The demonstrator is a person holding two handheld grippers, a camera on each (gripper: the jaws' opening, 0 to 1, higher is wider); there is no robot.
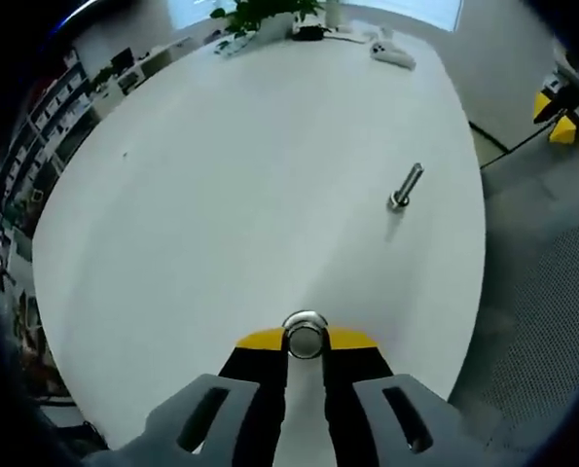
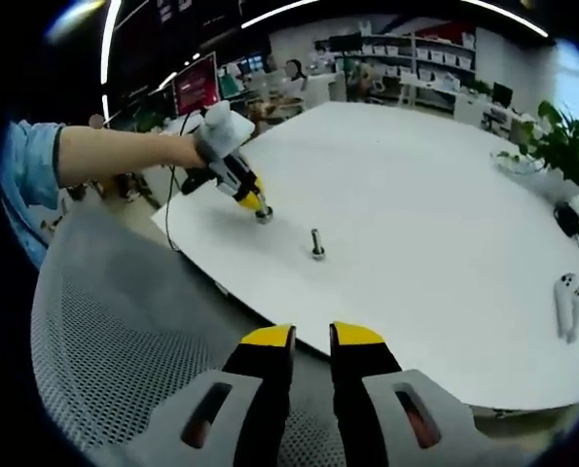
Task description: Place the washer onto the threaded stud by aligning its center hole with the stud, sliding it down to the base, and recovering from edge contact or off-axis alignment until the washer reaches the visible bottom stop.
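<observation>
A silver washer (image 1: pixel 305 334) is pinched between the yellow-tipped jaws of my left gripper (image 1: pixel 305 342), low over the near part of the white table (image 1: pixel 221 214). The threaded stud (image 1: pixel 406 187) stands on its base ahead and to the right, well apart from the washer. In the right gripper view a person's hand holds the left gripper (image 2: pixel 261 210) with the washer (image 2: pixel 264 215) at its tip, just left of the stud (image 2: pixel 317 244). My right gripper (image 2: pixel 311 339) hangs back past the table edge, jaws slightly apart with nothing between them.
A grey mesh chair (image 2: pixel 124 360) sits below the table edge by the right gripper. A potted plant (image 2: pixel 561 146), a black cable and white controllers (image 2: pixel 566 297) lie toward the table's far side. Shelves and desks ring the room.
</observation>
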